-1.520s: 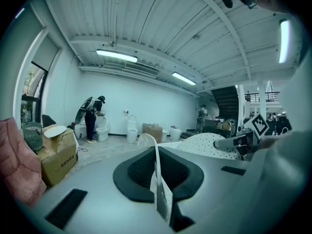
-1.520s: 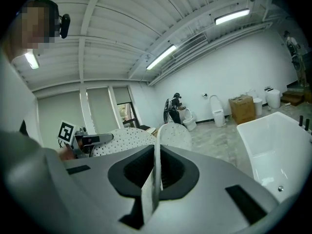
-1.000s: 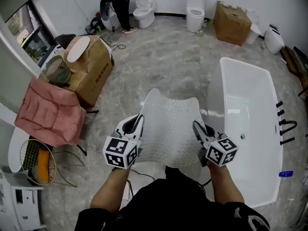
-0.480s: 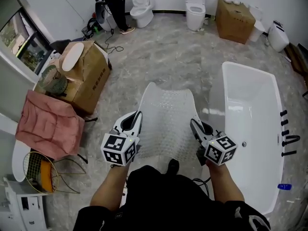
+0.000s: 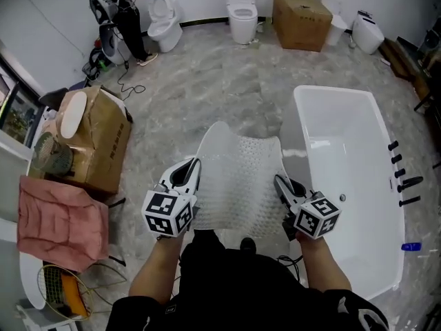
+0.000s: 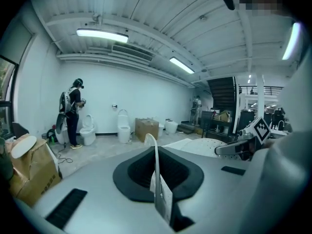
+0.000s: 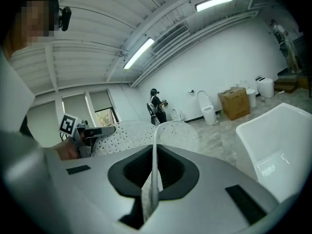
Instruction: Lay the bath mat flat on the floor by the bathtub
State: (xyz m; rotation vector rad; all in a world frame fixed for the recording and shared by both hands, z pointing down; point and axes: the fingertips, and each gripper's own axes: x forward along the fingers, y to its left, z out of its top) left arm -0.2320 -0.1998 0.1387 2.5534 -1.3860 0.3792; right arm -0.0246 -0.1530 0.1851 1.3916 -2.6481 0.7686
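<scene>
The white perforated bath mat (image 5: 238, 178) hangs in the air, stretched between my two grippers, left of the white bathtub (image 5: 344, 164). My left gripper (image 5: 193, 178) is shut on the mat's near left edge. My right gripper (image 5: 282, 185) is shut on its near right edge. In the left gripper view the mat's thin edge (image 6: 157, 169) stands pinched between the jaws. The right gripper view shows the mat's edge (image 7: 155, 169) clamped likewise, with the dotted sheet (image 7: 146, 133) spreading beyond toward the left gripper (image 7: 95, 129).
A cardboard box (image 5: 96, 143) with a pink cloth (image 5: 58, 219) beside it stands at the left. Two toilets (image 5: 238, 9) and another box (image 5: 300, 9) line the far wall, where a person (image 5: 124, 16) stands. Grey marble floor (image 5: 207, 95) lies ahead.
Both grippers and the held mat have travelled across the floor together. The bathtub now sits further left in the head view; the boxes and pink cloth have slid left and down.
</scene>
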